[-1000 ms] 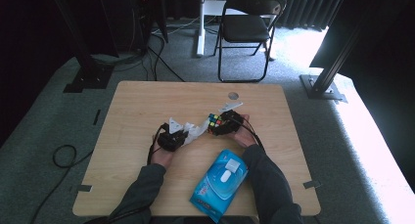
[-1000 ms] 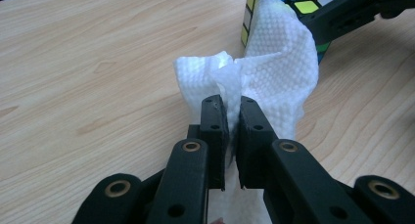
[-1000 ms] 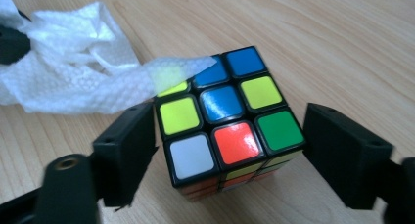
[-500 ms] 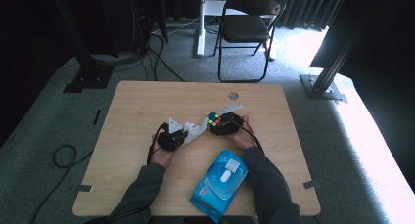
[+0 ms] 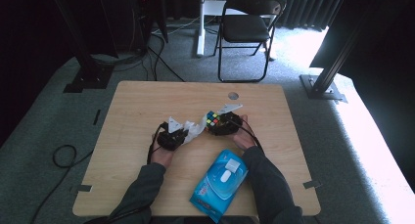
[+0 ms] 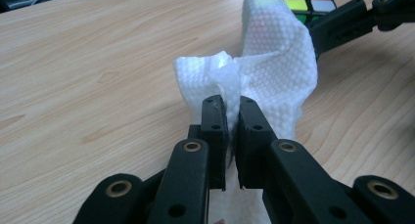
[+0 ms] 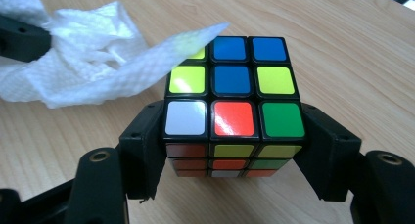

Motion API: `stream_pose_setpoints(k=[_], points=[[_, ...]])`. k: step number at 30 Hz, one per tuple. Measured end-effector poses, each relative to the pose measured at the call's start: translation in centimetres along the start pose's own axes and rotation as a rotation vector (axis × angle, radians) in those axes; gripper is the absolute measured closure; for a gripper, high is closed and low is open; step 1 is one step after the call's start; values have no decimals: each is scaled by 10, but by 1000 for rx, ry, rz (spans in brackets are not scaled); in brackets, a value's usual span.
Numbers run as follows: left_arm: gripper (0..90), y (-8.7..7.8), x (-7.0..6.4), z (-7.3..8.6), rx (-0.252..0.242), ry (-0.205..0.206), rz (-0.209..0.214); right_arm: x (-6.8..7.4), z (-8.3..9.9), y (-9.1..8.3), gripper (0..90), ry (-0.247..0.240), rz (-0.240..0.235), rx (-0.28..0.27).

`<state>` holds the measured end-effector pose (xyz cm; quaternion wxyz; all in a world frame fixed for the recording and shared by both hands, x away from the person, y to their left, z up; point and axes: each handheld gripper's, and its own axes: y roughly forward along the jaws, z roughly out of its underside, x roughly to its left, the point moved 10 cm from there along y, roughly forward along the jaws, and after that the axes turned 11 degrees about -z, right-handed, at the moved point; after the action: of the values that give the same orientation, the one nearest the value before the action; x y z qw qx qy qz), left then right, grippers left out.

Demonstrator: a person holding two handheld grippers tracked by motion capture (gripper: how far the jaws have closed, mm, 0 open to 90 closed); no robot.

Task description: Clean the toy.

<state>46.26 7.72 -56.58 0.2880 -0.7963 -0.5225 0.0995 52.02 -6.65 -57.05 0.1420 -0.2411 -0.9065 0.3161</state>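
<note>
The left hand-held gripper pinches a white wipe tight. The right hand-held gripper squeezes a puzzle cube from both sides, just above the surface. The wipe lies over one top corner of the cube. I think the cube is being cleaned, so next comes rubbing the wipe across its squares.

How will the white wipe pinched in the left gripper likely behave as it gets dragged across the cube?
The white wipe is probably floppy: it bunches and folds above the left gripper clamped on it. It seems light, its free corner draping over the cube held by the right gripper. Its dimpled texture should grip rather than slip.
</note>
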Motion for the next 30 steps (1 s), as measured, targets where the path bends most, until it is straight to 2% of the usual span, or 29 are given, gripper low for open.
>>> stream_pose_setpoints(k=[10, 22, 30], points=[[841, -4, 3, -6, -17, -14, 0, 19, -8, 6, 342, -30, -54, 9], [840, -8, 7, -18, -41, -14, -5, 36, -5, 20, 343, -44, -107, 35], [841, -8, 0, -28, -55, -8, 9, 42, -6, 22, 343, -55, -121, 36]])
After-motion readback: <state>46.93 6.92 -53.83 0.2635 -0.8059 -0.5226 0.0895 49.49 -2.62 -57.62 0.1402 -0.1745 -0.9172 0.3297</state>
